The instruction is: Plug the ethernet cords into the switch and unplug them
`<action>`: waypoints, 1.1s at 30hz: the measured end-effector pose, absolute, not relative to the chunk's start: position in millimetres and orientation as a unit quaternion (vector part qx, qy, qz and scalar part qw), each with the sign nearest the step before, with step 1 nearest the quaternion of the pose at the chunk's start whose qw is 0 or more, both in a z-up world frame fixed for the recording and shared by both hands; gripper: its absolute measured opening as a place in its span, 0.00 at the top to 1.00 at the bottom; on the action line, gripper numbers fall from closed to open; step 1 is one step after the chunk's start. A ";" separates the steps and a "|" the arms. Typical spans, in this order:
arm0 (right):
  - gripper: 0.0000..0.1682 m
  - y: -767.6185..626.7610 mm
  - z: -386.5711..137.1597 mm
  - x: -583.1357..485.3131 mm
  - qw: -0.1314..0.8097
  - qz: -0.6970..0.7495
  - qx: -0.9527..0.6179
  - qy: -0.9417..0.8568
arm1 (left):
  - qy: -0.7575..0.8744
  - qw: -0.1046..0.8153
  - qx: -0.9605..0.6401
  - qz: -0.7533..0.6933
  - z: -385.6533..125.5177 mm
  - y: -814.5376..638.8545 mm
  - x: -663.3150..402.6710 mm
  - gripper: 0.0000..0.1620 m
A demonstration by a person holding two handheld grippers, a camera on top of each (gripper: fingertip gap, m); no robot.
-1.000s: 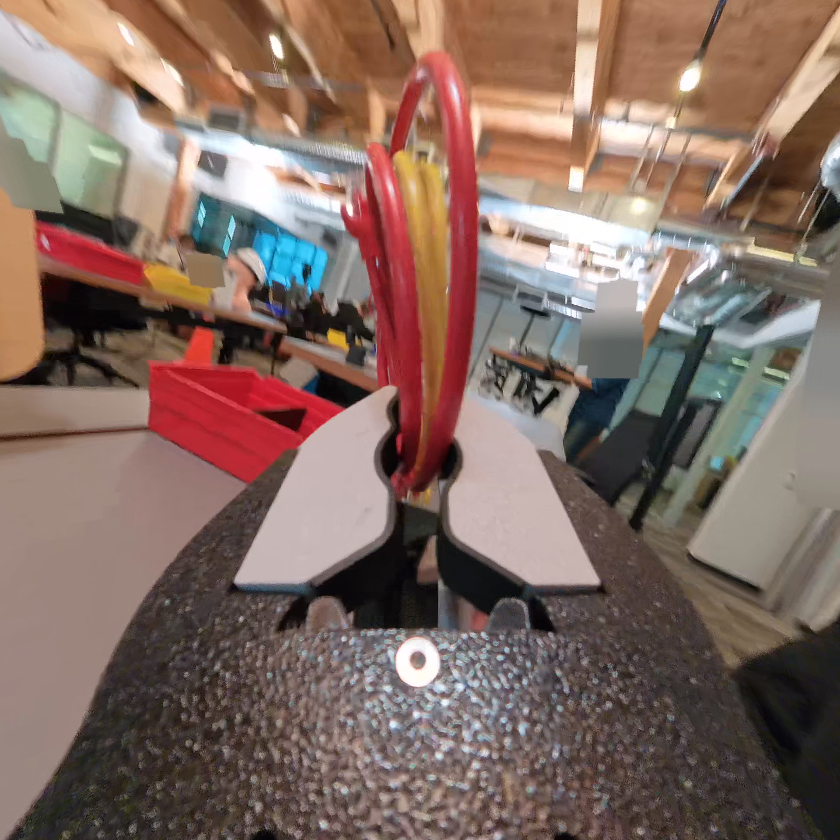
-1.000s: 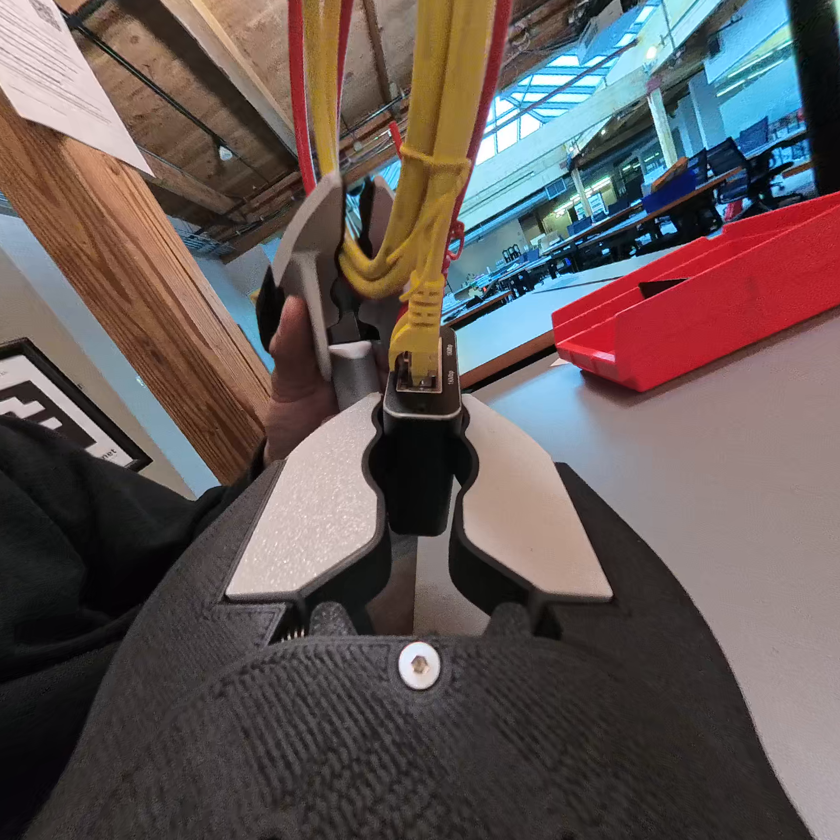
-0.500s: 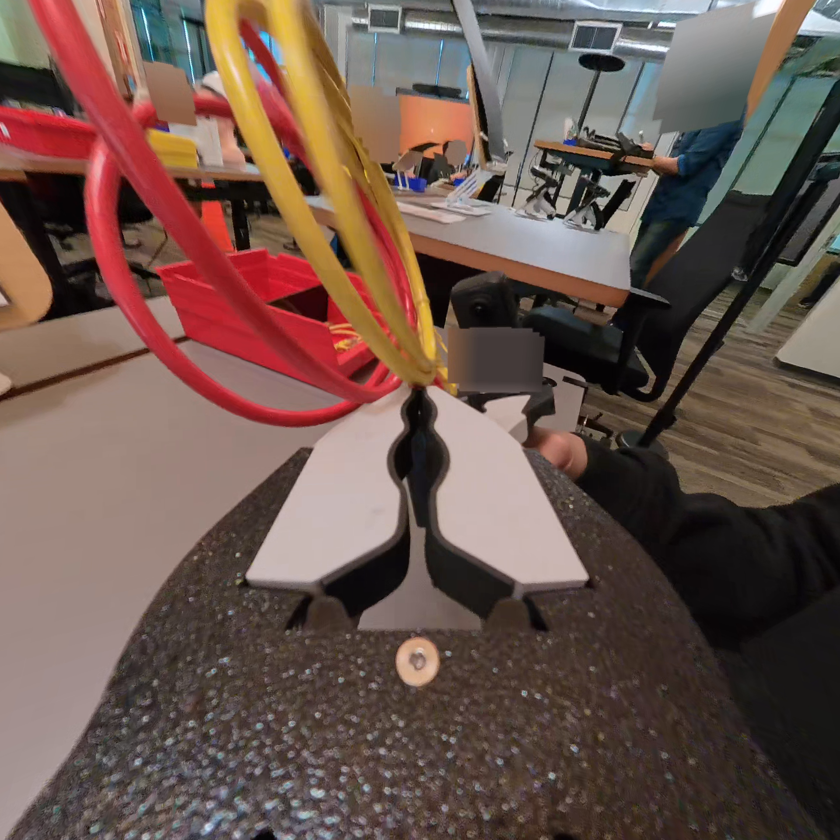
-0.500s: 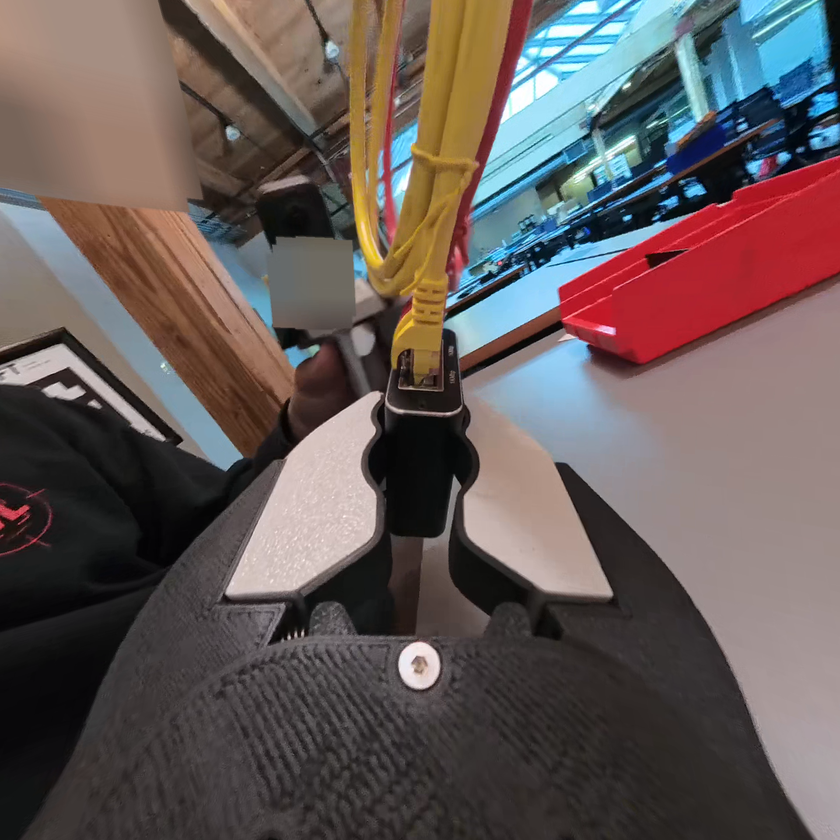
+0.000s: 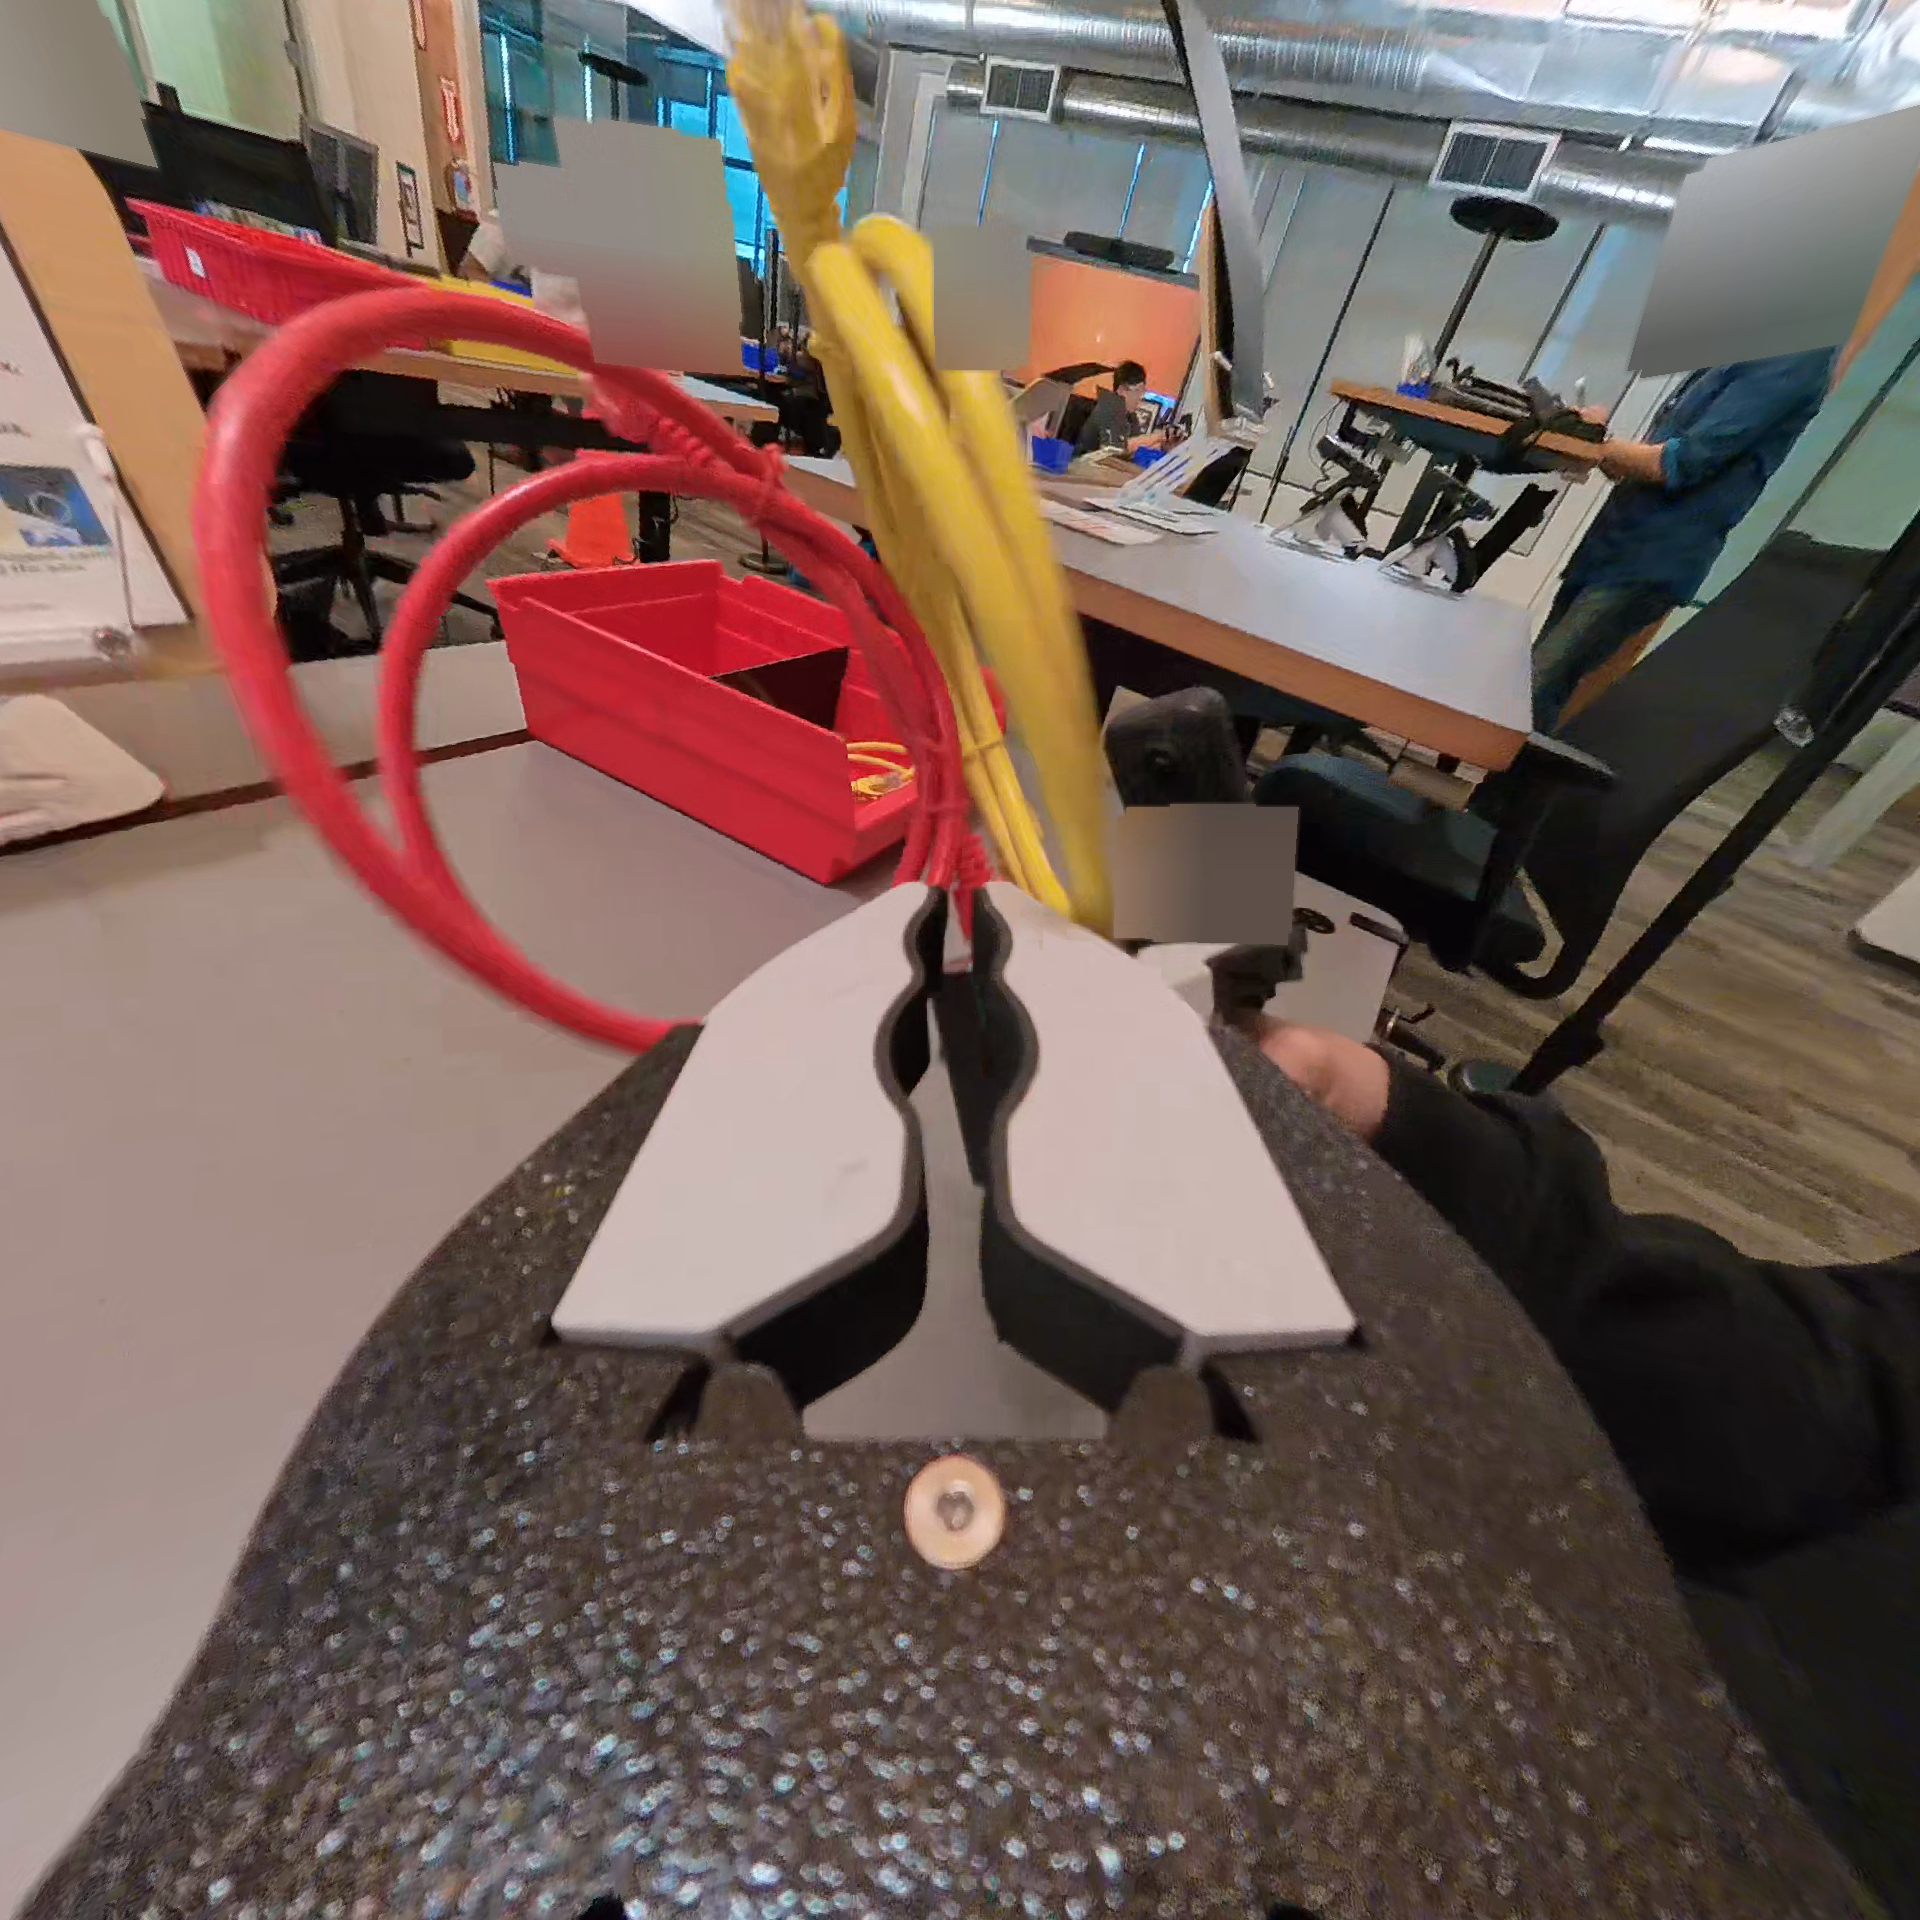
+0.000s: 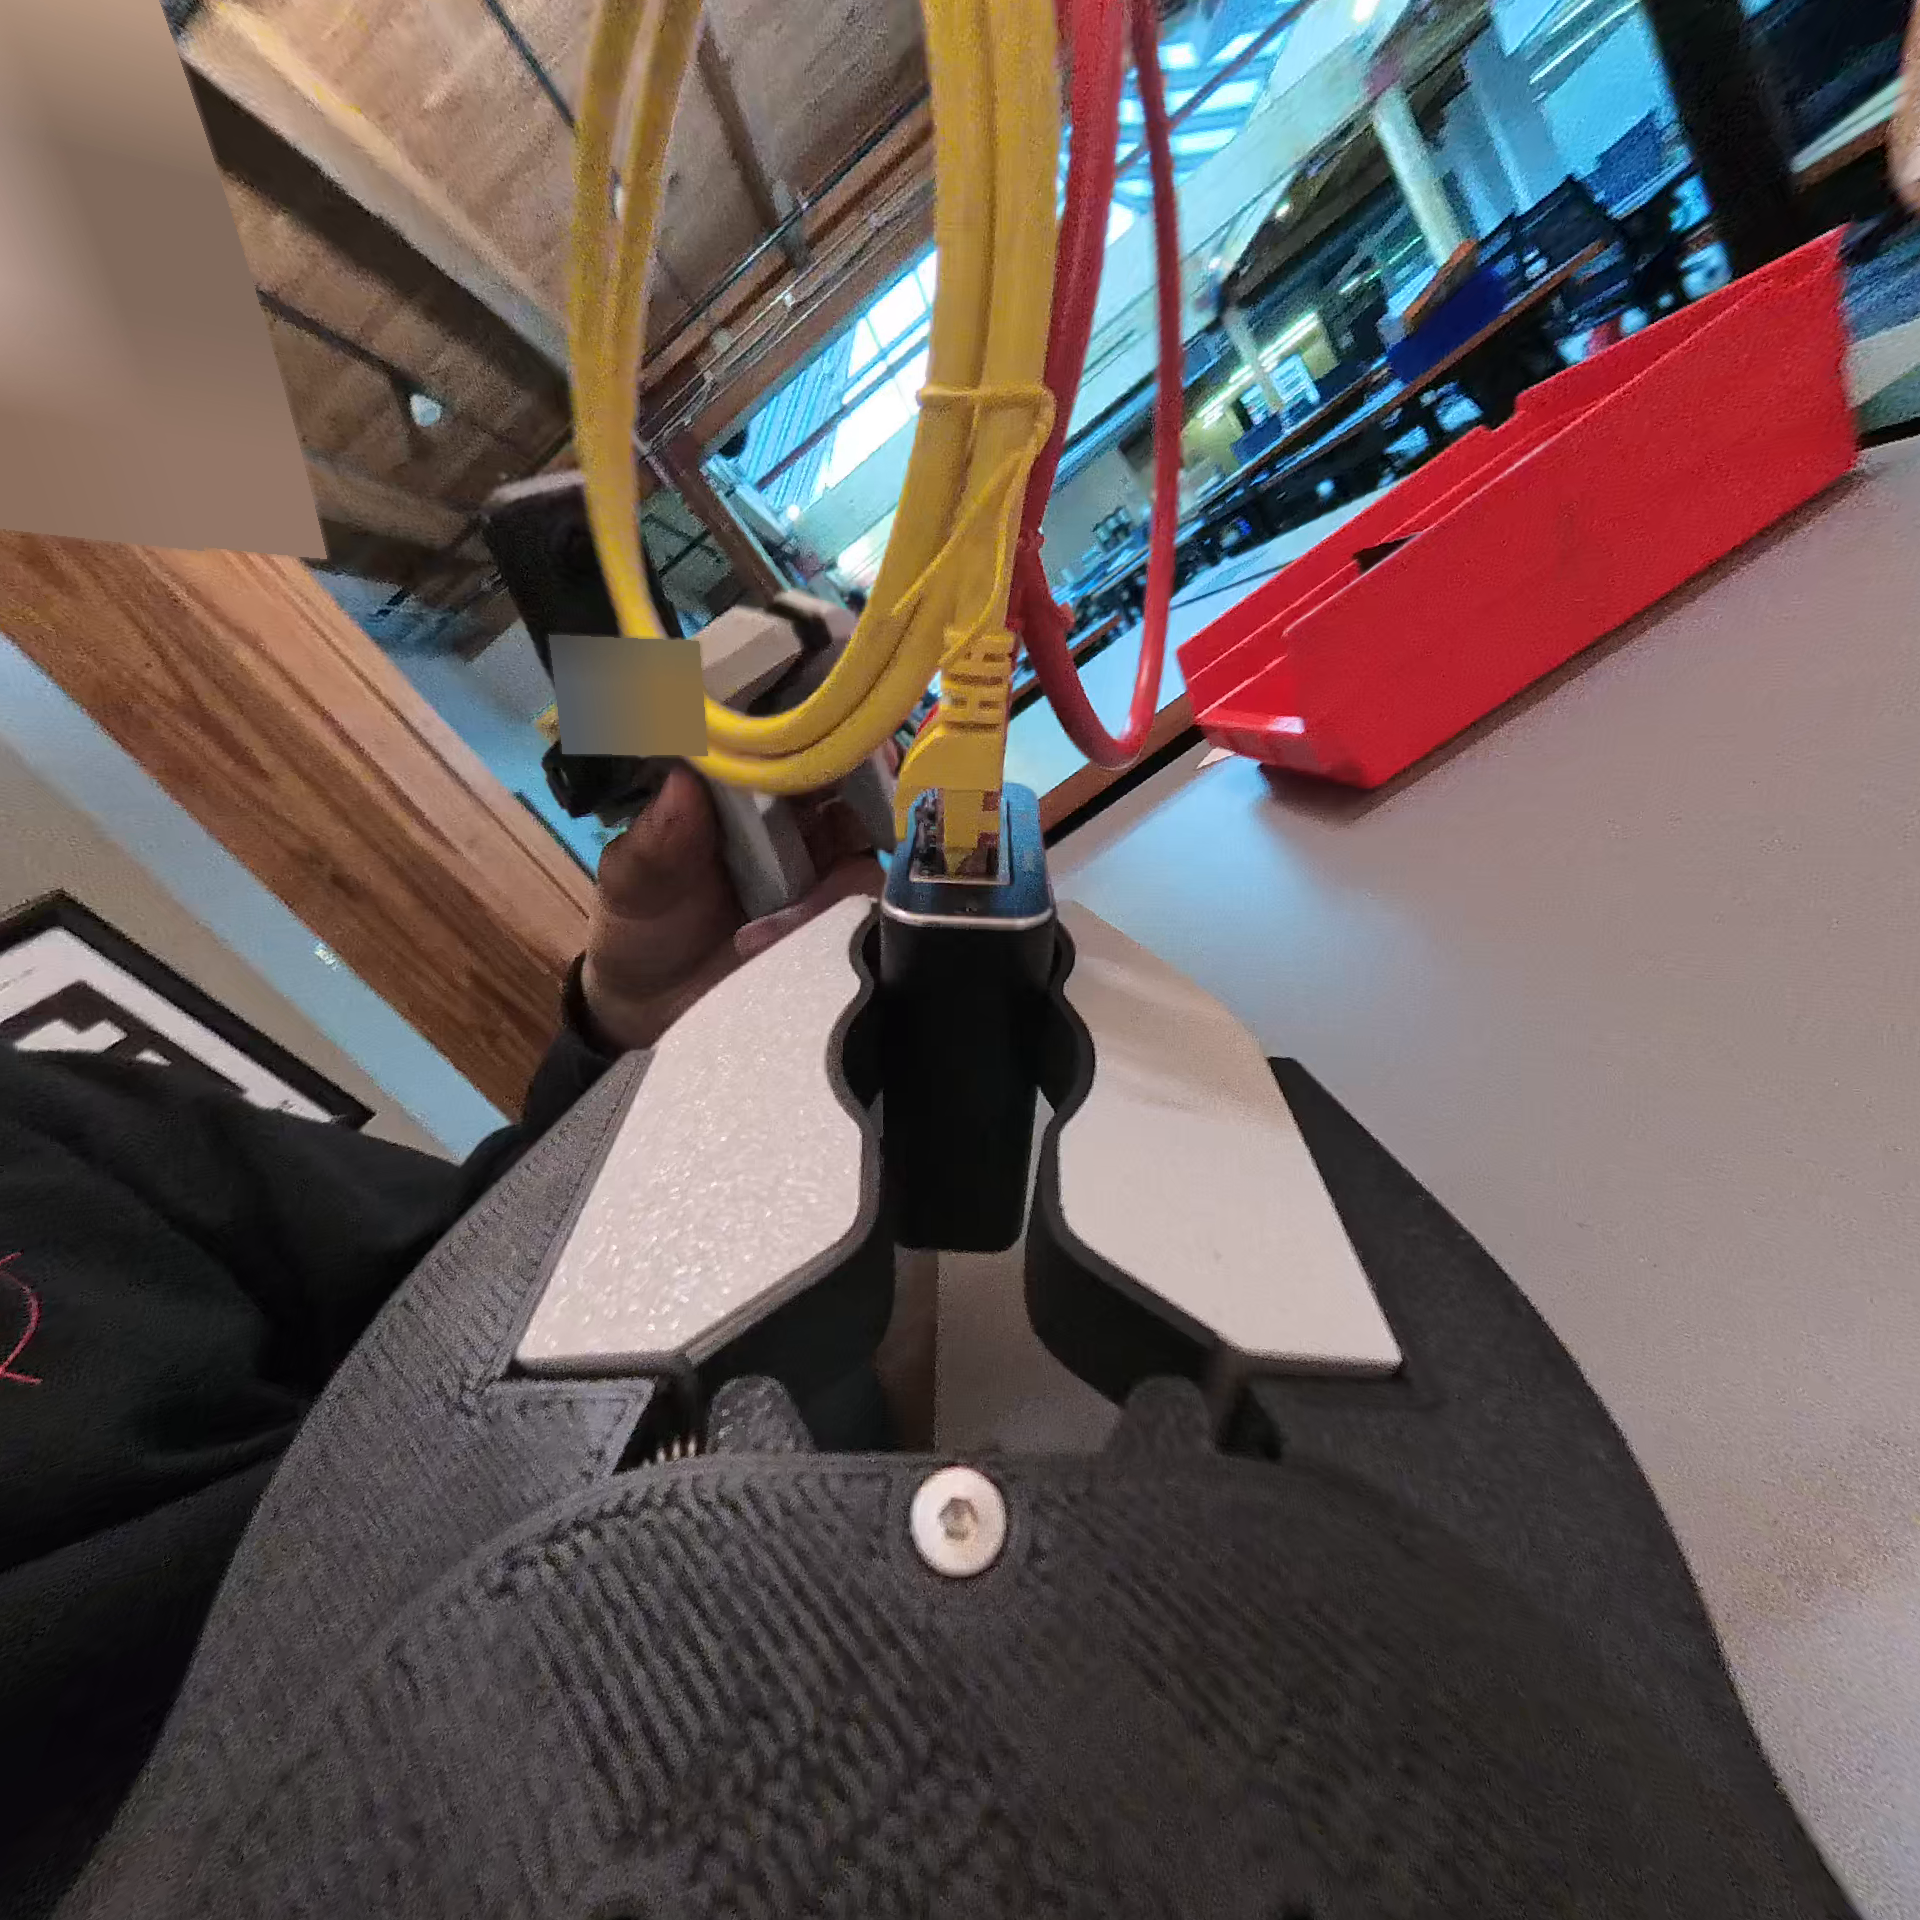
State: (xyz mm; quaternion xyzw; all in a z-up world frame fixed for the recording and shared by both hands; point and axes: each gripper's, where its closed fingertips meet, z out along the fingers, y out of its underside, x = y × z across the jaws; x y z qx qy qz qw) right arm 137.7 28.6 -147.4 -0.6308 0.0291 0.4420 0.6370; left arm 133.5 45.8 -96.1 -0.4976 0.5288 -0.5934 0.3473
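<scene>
The right gripper, tilted upward, clamps the black switch with the yellow ethernet cord plugged in, while the left gripper pinches the red ethernet cord over the grey table.

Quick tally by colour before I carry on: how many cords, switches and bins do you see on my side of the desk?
Yellow ethernet cord: 1, plugged into the switch
Red ethernet cord: 1
Black switch: 1, in the right hand-held gripper
Red bin: 1
Total: 4
</scene>
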 end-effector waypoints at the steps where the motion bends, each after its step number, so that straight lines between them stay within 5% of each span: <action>1: 0.84 26.3 -146.9 143.1 0.642 0.436 -0.629 0.032 | 0.528 0.341 -0.501 -0.595 -98.7 47.2 131.9 0.97; 12: 0.84 15.8 -130.7 128.6 0.650 0.502 -0.570 -0.017 | 0.554 0.217 -0.507 -0.624 -122.7 14.4 141.1 0.85; 21: 0.84 20.0 -155.8 96.2 0.585 0.478 -0.650 -0.086 | 0.493 0.321 -0.514 -0.624 -99.6 41.6 142.8 0.90; 33: 0.84 15.1 -136.6 126.9 0.650 0.438 -0.619 -0.050 | 0.593 0.199 -0.502 -0.597 -130.7 14.5 122.9 0.93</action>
